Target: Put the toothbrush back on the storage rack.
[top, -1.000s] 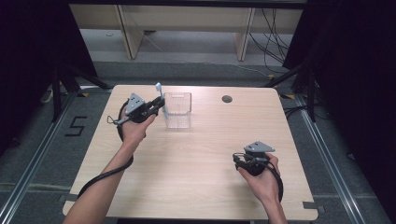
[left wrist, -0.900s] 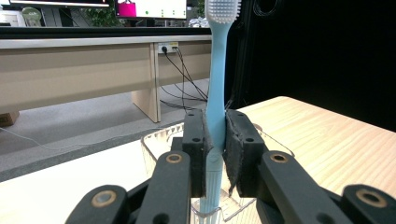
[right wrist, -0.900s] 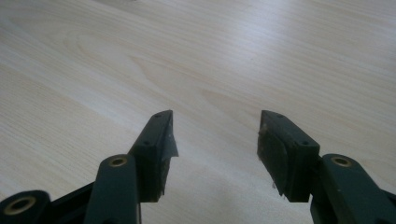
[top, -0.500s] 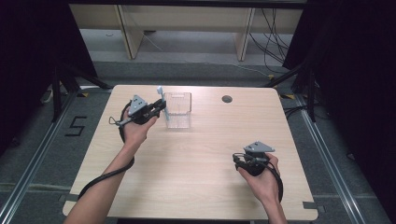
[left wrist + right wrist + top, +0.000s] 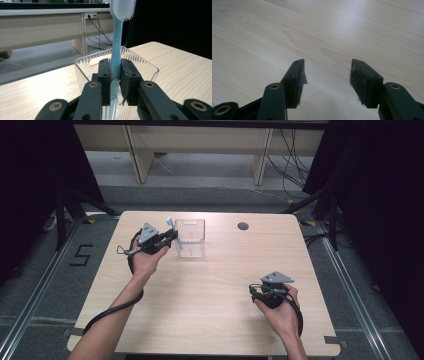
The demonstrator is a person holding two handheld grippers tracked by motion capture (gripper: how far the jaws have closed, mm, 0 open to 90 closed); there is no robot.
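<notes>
Toothbrush bristles above left tool

A black "5" on the floor, left of the table.

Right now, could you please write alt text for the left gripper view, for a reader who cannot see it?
The left gripper clamps the handle of a light blue toothbrush, upright with white bristles at top, at the near rim of a clear ribbed plastic container. The container stands on a pale wooden table.
</notes>
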